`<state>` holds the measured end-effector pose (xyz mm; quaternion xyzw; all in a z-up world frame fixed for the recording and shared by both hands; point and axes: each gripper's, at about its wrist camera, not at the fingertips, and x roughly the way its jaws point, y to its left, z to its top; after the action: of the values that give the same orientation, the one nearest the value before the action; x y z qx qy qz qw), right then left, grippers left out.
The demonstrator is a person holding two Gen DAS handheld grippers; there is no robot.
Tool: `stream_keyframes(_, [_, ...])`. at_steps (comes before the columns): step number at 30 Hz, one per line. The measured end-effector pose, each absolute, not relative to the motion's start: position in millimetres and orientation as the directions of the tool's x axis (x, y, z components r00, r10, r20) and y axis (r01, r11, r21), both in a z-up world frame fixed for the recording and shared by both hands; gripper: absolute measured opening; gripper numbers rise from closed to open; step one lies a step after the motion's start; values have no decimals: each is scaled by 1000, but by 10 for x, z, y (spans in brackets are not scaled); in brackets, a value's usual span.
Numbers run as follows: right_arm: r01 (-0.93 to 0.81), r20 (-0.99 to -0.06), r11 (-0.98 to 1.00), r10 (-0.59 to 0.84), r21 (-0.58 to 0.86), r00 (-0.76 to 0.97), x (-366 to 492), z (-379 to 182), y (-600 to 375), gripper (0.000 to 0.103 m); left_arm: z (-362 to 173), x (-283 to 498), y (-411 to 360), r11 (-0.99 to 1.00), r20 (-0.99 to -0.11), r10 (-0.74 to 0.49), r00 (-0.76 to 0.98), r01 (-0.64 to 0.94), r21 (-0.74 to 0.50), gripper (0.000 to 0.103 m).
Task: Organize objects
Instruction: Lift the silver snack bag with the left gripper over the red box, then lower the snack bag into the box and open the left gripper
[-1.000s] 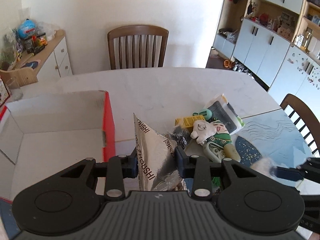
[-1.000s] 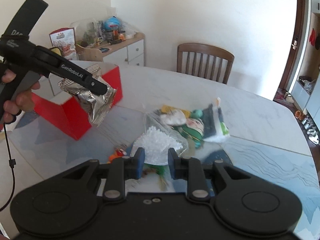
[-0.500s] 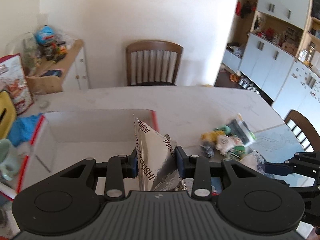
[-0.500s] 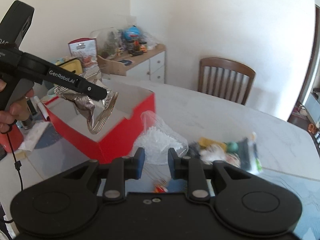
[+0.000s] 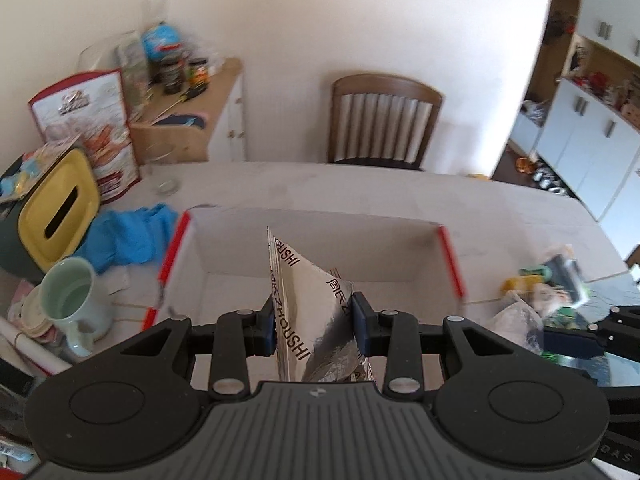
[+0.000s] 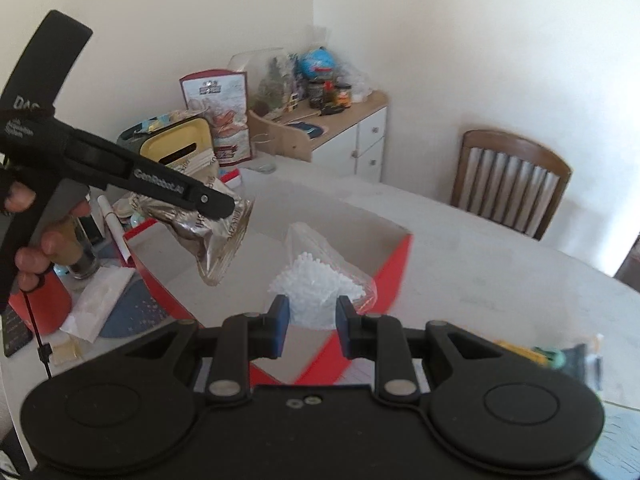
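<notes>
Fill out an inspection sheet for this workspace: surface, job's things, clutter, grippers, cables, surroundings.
Surface: pale marble-look table.
Job's things: red box, open, white inside; silver foil packet and clear bag of white pellets, both held over it; pile of small items to its right.
Clutter: green mug, blue cloth, yellow-lidded bin.
Grippers: left gripper shut on packet; right gripper shut on bag.
Cables: thin black cord hanging from left gripper's handle.
Surroundings: wooden chair, sideboard, white cabinets.

Open from above: red box (image 5: 450, 264), lower middle of frame. Crowded at left by mug (image 5: 74, 300), blue cloth (image 5: 128, 236); at right, packet pile (image 5: 548, 284).
</notes>
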<state>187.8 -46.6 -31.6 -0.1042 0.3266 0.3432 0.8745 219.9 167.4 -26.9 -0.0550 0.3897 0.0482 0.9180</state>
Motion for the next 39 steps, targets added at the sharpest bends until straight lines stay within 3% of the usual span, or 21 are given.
stream_keyframes(22, [-680, -856, 732, 372, 33, 359, 2433, -1043, 557, 24, -995, 2867, 1964, 992, -845, 34, 534, -124, -38, 35])
stream_keyframes(39, [-665, -902, 746, 310, 35, 300, 2513, -1244, 721, 25, -1251, 2954, 1953, 995, -896, -19, 443, -83, -63, 36])
